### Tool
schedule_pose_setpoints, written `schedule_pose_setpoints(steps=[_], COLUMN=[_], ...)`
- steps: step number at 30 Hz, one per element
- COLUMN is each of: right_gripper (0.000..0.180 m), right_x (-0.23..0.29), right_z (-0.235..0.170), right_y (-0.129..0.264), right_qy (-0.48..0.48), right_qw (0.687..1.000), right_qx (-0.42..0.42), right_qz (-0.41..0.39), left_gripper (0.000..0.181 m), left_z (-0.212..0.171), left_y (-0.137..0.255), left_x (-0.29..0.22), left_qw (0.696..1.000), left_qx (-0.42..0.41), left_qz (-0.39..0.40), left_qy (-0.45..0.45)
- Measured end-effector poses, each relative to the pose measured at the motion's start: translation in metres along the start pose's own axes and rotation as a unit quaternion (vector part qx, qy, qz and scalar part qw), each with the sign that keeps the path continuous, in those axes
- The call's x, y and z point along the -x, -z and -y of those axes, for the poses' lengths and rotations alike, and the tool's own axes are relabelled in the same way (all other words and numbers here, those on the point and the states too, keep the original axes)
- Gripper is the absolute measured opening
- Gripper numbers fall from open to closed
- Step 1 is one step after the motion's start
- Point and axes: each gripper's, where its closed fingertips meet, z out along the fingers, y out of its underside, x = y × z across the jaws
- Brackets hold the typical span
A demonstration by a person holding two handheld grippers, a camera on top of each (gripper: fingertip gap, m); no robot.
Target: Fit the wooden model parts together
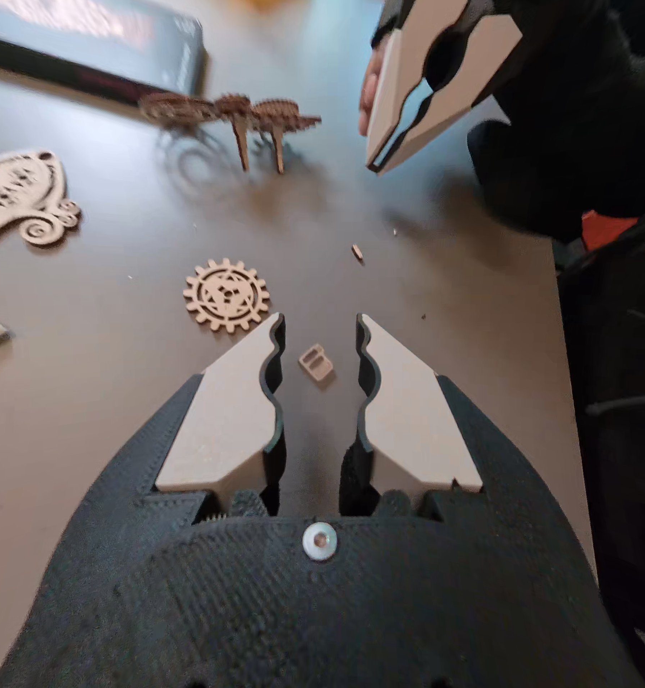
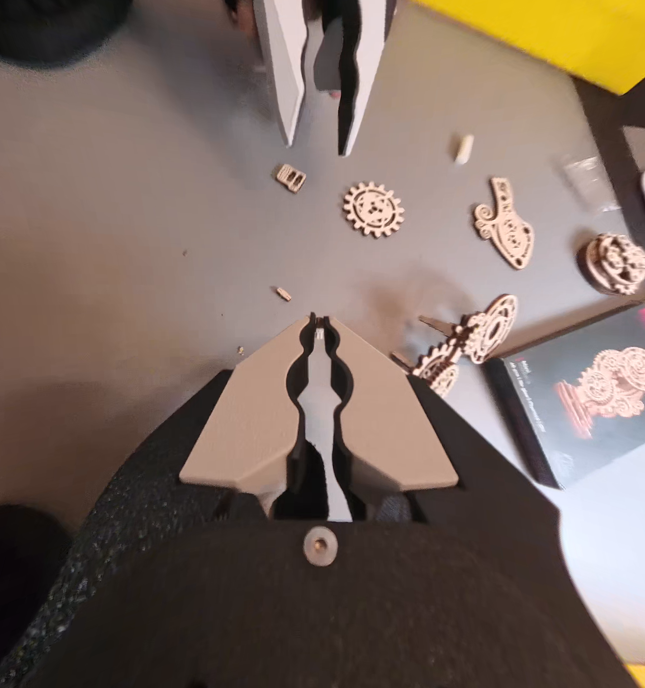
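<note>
My left gripper (image 1: 321, 316) is open just above the table, and it also shows at the top of the right wrist view (image 2: 317, 149). A small slotted wooden piece (image 1: 316, 362) lies flat between its fingers, and neither pad touches it; the piece also shows in the right wrist view (image 2: 291, 178). My right gripper (image 2: 319, 324) is shut on a tiny pale wooden pin (image 2: 319, 332) at its tips, and shows raised at the upper right of the left wrist view (image 1: 375, 167). A part-built wooden gear model (image 2: 470, 342) stands just right of it, blurred in the left wrist view (image 1: 235, 111).
On the grey table lie a loose gear (image 1: 226, 294), a scrolled flat part (image 2: 505, 227), a small peg (image 2: 283, 293), a white stick (image 2: 464, 149) and a round gear block (image 2: 615, 264). The dark kit box (image 2: 589, 402) and a yellow object (image 2: 537, 37) lie at the edges.
</note>
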Motion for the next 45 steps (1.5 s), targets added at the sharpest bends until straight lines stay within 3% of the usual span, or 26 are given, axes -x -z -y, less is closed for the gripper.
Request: schedule_pose_setpoints(steps=[8,13,17,20,25,30,38,41,45], right_gripper=[0.012,0.024,0.021,0.019,0.016,0.016,0.016,0.003,0.001], right_x=[0.014,0.015,0.004,0.004,0.0,-0.004,-0.011,-0.016,-0.011], right_z=[-0.015,-0.001,0.023,0.035,0.049,0.066,0.085,0.082,0.083], right_y=[-0.044,-0.038,-0.032,-0.036,-0.044,-0.039,-0.025,-0.027,-0.03], right_qy=[0.045,0.029,0.006,-0.011,-0.096,-0.227,-0.329,-0.338,-0.327], right_qw=[0.996,0.999,0.999,0.997,0.99,0.96,0.905,0.903,0.908], right_qx=[0.075,0.034,-0.04,-0.072,-0.104,-0.161,-0.247,-0.248,-0.242], right_qz=[0.014,0.022,0.001,-0.006,-0.009,0.037,0.107,0.092,0.103], left_gripper=[0.037,0.037,0.021,0.021,0.021,0.021,0.021,0.02,0.022], left_z=[-0.034,-0.038,-0.037,-0.035,0.002,0.046,0.058,0.06,0.059], left_y=[-0.01,-0.011,-0.011,-0.013,-0.018,-0.01,-0.001,-0.001,-0.002], left_x=[0.001,0.002,0.008,0.009,0.0,-0.011,-0.015,-0.018,-0.019], left_qw=[0.995,0.989,0.988,0.989,0.983,0.948,0.929,0.927,0.932], left_qx=[0.093,0.123,0.117,0.11,0.019,-0.072,-0.109,-0.116,-0.124], left_qz=[0.016,0.049,0.064,0.06,0.089,0.172,0.202,0.203,0.191], left_qy=[-0.031,-0.068,-0.073,-0.082,-0.158,-0.257,-0.289,-0.294,-0.281])
